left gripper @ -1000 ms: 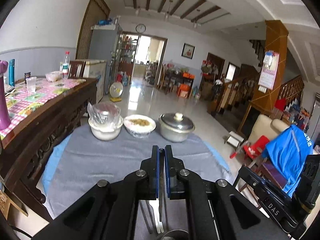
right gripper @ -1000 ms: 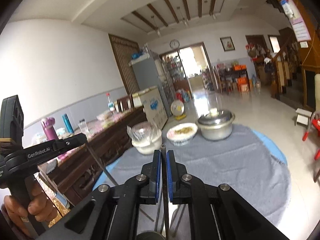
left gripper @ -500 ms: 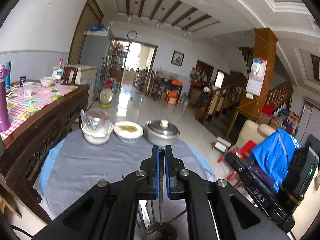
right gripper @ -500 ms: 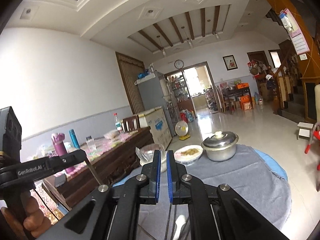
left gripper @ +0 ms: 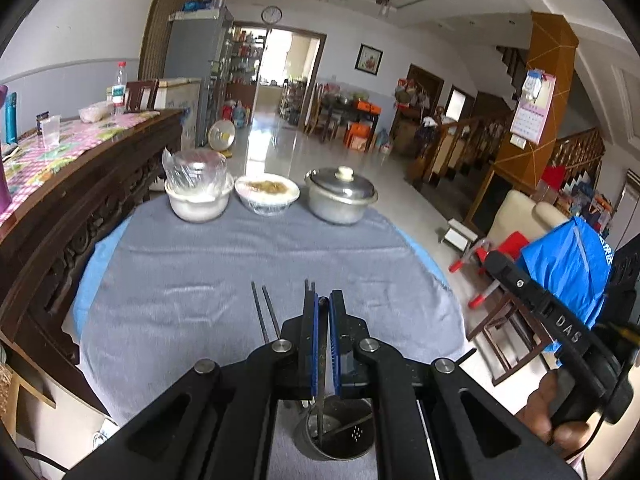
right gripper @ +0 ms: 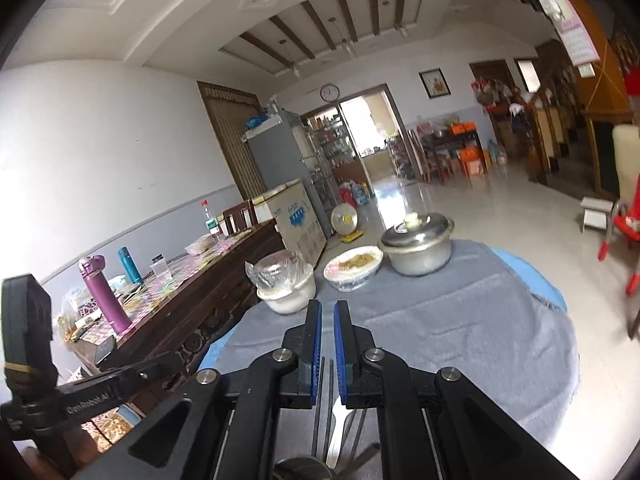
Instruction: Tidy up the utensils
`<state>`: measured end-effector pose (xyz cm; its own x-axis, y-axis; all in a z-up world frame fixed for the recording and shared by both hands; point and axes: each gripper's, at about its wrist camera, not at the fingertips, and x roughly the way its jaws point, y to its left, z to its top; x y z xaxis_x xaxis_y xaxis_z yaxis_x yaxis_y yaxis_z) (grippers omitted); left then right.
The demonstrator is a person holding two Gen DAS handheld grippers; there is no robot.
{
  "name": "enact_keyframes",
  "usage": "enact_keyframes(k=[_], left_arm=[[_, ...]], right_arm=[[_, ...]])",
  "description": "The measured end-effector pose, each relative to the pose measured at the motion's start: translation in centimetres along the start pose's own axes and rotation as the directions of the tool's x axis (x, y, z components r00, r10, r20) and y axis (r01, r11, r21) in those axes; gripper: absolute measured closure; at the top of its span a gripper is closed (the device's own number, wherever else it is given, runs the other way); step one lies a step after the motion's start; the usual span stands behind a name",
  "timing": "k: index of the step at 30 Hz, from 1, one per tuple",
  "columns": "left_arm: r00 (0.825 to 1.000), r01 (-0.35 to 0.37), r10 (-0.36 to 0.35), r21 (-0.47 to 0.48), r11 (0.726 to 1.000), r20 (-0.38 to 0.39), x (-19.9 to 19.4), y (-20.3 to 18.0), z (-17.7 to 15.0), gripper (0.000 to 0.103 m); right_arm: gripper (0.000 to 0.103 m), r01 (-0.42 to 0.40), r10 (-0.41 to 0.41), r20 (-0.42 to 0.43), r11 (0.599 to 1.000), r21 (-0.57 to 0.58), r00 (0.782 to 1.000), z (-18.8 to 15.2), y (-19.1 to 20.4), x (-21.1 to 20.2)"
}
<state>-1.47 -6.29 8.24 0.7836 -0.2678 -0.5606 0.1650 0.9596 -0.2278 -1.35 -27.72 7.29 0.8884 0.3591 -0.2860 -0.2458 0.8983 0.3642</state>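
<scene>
**Left tool pinches a chopstick over the metal cup; right tool stands slightly parted above the cutlery**

The left tool (left gripper: 323,312) has its blue pads pressed against a thin dark chopstick (left gripper: 321,408), which hangs down between them into a small metal cup (left gripper: 335,436) standing on the grey cloth of the round worktop (left gripper: 192,280), at 6 o'clock in the left wrist view. A second thin stick lies slanted inside the cup. Another pair of dark chopsticks (left gripper: 265,312) lies flat on the cloth just beside the tool, at about 10 o'clock from the cup.

The right tool (right gripper: 327,320) has its pads a little apart, with a narrow gap between them and nothing visibly clamped. Below it, at 6 o'clock in the right wrist view, a white plastic utensil (right gripper: 335,432) and a few dark sticks (right gripper: 317,412) lie on the cloth; the rim of a round metal thing shows at the very bottom edge, too cut off to tell more.

At the far side of the worktop, toward 12 o'clock, three vessels stand in a row: a white bowl wrapped in plastic film (left gripper: 199,196), a bowl of food under film (left gripper: 267,194), and a lidded metal pot (left gripper: 341,196). At 9 o'clock, a dark wooden sideboard (left gripper: 80,184) runs along the wall with a checked cover, a purple flask (right gripper: 105,292) and a blue flask (right gripper: 130,266) on it.
</scene>
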Motion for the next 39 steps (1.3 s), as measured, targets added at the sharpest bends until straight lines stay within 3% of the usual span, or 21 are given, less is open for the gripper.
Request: enact_keyframes(k=[3,5,7,9,11,15,17,22,25,33,39], left_arm=[[1.0,-0.012,0.013,0.01,1.0,-0.018,0.4,-0.1,-0.4,0.098],[1.0,-0.02,0.02,0.012,1.0,-0.023,0.4,0.1,-0.7,0.097],[0.999,-0.022,0.022,0.008,1.0,-0.027,0.3,0.4,-0.8,0.096],[0.999,-0.033,0.033,-0.001,0.999,-0.027,0.2,0.9,-0.9,0.089],[0.999,-0.044,0.044,-0.015,0.999,-0.023,-0.1,1.4,-1.0,0.067],[0.994,-0.105,0.105,-0.018,0.994,0.016,-1.1,2.2,-1.0,0.054],[0.989,-0.142,0.142,-0.012,0.99,0.033,-1.5,2.6,-1.2,0.043],[0.973,-0.224,0.224,-0.003,0.975,0.048,-1.7,3.3,-1.9,0.037],[0.968,-0.248,0.248,0.0,0.969,0.033,-1.4,3.7,-2.5,0.035],[0.959,-0.283,0.283,-0.03,0.959,-0.015,-0.3,5.4,-3.6,0.035],[0.956,-0.293,0.291,-0.045,0.955,-0.041,-0.1,5.9,-4.2,0.034]], right_arm=[[0.076,0.007,-0.007,-0.007,0.999,0.041,1.0,-0.2,-1.3,-0.2],[0.038,0.006,-0.005,-0.009,0.997,0.081,1.0,-0.2,-2.5,-0.4],[0.037,0.013,-0.013,0.003,0.993,0.114,1.0,-0.5,-3.7,-1.0],[0.037,0.036,-0.035,-0.014,0.991,0.129,0.999,-0.7,-4.8,-1.2],[0.039,0.026,-0.02,-0.043,0.987,0.157,0.999,-1.0,-5.7,-1.1],[0.041,-0.023,0.045,-0.11,0.98,0.199,0.993,-2.5,-7.0,-1.2],[0.049,-0.051,0.083,-0.144,0.976,0.213,0.986,-3.4,-7.2,-1.1],[0.071,-0.1,0.152,-0.238,0.971,0.216,0.959,-5.9,-6.2,0.3],[0.094,-0.102,0.156,-0.276,0.974,0.2,0.948,-6.8,-5.0,1.8],[0.096,-0.054,0.062,-0.252,0.998,0.038,0.966,-5.7,-1.2,5.3],[0.096,-0.095,0.109,-0.283,0.994,0.063,0.953,-5.4,-0.7,9.7]])
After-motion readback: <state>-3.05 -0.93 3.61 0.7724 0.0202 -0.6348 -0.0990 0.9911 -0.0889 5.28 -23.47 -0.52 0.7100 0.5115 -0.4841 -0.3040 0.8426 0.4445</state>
